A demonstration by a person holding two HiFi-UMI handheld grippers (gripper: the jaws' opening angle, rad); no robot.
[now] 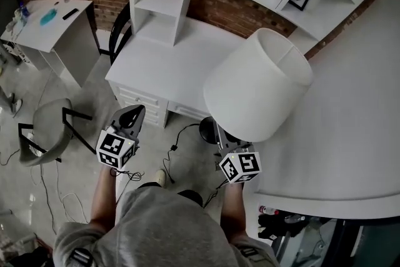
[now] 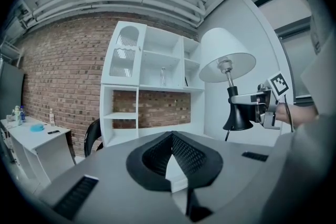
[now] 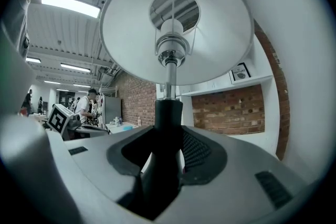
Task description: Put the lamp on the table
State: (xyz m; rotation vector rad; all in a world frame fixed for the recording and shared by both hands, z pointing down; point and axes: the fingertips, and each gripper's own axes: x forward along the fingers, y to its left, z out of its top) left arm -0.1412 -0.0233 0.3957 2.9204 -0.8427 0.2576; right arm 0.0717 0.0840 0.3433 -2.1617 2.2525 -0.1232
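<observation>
while right gripper (image 3: 167, 155) is clamped on black neck (image 3: 168, 119) of lamp (image 1: 259, 84), shade rides high above jaws: top-heavy, judged. keep neck upright, carry slow. table (image 1: 181, 53) lies ahead and left of that gripper, and lamp is not yet over it. lower base flat, release only once seated. left gripper (image 2: 171, 136) is closed, empty, well left of lamp. mind cord (image 1: 182, 129) hanging below jaws.

Left tongs (image 2: 171, 136): jaws tip to tip, nothing between. Beyond, to the right: lamp (image 2: 226, 60), white shade, black base, clamped at the neck by right tongs (image 2: 242, 98). White shelf unit (image 2: 152, 86) against brick wall (image 2: 63, 81).
</observation>
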